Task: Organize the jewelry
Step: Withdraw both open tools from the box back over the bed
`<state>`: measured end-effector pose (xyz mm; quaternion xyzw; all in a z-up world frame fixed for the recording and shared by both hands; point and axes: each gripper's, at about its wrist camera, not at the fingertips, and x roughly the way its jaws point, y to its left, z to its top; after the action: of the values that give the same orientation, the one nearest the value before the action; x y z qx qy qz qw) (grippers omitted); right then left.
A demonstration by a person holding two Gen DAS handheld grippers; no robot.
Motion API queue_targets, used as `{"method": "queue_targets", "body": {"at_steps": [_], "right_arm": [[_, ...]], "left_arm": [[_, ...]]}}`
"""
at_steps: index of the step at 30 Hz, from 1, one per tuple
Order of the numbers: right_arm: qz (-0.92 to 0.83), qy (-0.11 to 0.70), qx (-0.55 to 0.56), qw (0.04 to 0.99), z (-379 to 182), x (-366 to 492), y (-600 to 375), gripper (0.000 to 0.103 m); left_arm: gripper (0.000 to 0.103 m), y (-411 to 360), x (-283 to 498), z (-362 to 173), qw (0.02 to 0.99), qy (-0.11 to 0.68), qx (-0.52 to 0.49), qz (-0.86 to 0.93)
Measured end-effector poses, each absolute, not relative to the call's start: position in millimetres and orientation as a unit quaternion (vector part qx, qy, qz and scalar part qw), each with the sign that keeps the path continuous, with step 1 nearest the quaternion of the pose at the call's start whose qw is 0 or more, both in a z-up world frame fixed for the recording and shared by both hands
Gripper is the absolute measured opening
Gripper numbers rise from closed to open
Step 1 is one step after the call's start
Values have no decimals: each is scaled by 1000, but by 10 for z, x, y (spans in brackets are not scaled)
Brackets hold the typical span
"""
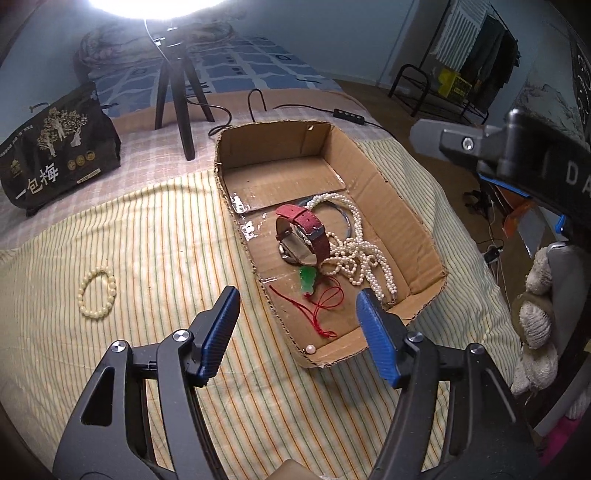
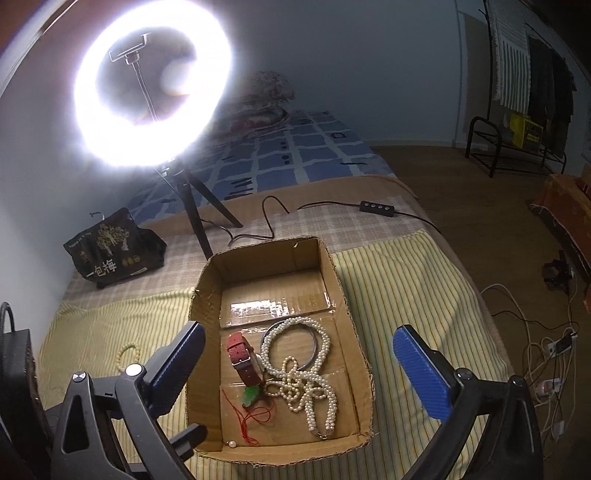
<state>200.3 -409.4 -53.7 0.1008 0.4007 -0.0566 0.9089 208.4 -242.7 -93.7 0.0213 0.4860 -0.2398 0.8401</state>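
Both the left gripper [image 1: 297, 314] and right gripper [image 2: 299, 350] are hanging wide open and empty over the cardboard box [image 1: 413, 218], leaving the cream bead bracelet [image 1: 96, 293] lying outside its left edge, apparently next for collecting.

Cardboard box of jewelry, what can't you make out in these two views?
- Watch face: both views, turned away, strap covers it.
- Metal bangle: both views, partly under pearl necklace.
- Cream bead bracelet: right wrist view, right gripper finger hides half.
- Ring light: left wrist view, cut off by top edge.

Watch [image 1: 301, 236], pearl necklace [image 1: 354, 251] and pendant [image 1: 308, 280] in the box [image 1: 424, 229]; bead bracelet [image 1: 96, 291] left of it on the bed
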Motion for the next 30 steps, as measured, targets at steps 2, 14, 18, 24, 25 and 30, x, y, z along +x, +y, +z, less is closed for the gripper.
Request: {"method": "queue_targets", "body": {"at_steps": [2,14,18,24,25,30], "right_arm": [[-58,401,99,909,-534,2000,-4091,103],[-82,391,70,914,-511,1966,-3998,103],[-78,382,58,919,-477,1952,-3951,103],[-68,378,55,922,-438,1952,-3878,103],[-66,378,55,922,-434,1951,-3865,103],[-46,380,68,921,-410,1959,-3803,102]], "left_arm": [[67,-2417,2080,-930,842,484,22,-238],[67,-2274,2063,-873,851,473,31,-227],[67,-2195,2064,-853,855,468,33,-219],[67,-2084,2042,-806,864,456,42,-210],[67,-2053,2042,-800,865,455,43,-207],[67,-1803,2102,-785,869,455,35,-189]]}}
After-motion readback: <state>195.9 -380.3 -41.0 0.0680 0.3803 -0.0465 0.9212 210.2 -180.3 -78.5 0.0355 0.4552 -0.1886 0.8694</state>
